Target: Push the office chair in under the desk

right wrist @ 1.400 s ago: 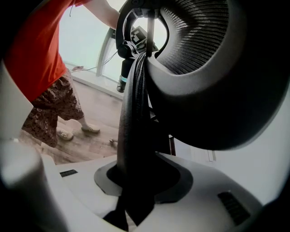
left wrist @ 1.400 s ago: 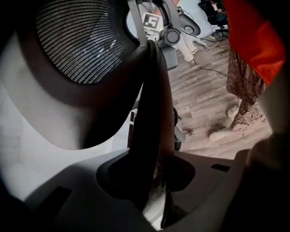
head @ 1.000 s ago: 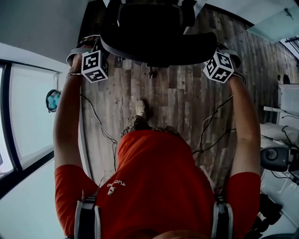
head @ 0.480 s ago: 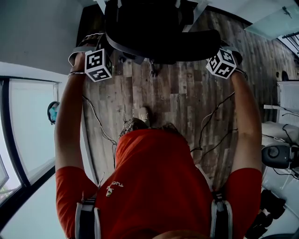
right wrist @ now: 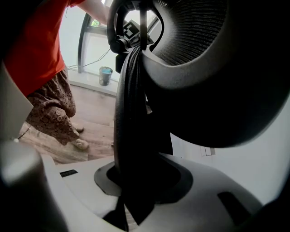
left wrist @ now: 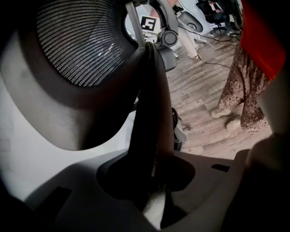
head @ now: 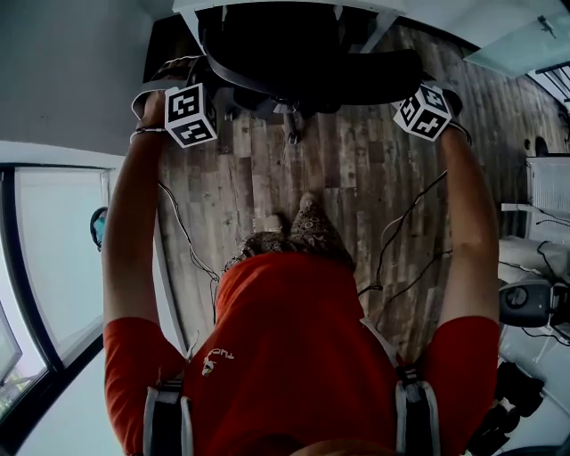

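In the head view the black office chair point(head: 303, 62) stands at the top, its seat partly beneath the white desk point(head: 267, 5). My left gripper point(head: 207, 87) is at the left edge of the chair's backrest and my right gripper point(head: 411, 91) at the right edge. The left gripper view has the dark backrest rim point(left wrist: 152, 113) running down between the jaws of the left gripper point(left wrist: 154, 181), which are shut on it, below the mesh headrest point(left wrist: 77, 45). In the right gripper view the right gripper point(right wrist: 136, 181) is clamped on the opposite rim point(right wrist: 131, 127).
Cables point(head: 392, 258) trail over the wooden plank floor point(head: 356, 178) behind the chair. A glass window wall point(head: 53, 267) runs along the left, with a small blue pot point(right wrist: 105, 75) at its foot. White equipment point(head: 534, 303) stands at the right. The person's feet are close behind the chair.
The chair and both grippers have moved forward toward the desk, whose white edge now shows over the seat. The person has stepped forward behind it.
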Demonstrator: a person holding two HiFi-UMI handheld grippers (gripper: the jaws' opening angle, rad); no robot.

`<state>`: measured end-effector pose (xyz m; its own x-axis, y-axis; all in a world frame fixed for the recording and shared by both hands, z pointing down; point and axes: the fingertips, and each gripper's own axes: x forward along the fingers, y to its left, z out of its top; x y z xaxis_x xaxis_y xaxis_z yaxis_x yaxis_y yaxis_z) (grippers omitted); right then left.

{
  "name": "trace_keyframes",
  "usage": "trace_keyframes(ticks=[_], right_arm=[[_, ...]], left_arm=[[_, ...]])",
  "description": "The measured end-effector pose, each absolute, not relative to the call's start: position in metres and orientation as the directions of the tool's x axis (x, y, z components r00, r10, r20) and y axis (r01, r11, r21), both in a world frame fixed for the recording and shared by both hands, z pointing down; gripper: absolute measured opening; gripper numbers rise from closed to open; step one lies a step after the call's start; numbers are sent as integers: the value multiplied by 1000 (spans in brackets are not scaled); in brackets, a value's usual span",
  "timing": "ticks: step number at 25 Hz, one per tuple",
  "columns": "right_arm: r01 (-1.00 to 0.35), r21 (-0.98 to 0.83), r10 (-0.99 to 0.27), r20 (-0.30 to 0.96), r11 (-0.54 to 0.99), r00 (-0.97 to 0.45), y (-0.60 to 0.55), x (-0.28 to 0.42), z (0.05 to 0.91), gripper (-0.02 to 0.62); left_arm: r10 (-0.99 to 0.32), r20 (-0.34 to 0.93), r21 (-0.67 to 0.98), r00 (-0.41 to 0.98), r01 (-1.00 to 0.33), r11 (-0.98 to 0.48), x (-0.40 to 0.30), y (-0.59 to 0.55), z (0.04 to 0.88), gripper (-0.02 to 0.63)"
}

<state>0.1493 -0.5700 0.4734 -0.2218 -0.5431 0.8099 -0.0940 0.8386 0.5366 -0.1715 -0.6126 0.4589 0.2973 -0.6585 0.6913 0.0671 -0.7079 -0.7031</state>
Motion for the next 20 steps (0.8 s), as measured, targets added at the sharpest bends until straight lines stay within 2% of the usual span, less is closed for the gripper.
trace_keyframes(ticks=[20], right_arm=[[-53,520,-516,822,852,-241,-731,196,482,135]], left_arm=[[-664,711,-686,232,22,-727,-138,-764,458,123]])
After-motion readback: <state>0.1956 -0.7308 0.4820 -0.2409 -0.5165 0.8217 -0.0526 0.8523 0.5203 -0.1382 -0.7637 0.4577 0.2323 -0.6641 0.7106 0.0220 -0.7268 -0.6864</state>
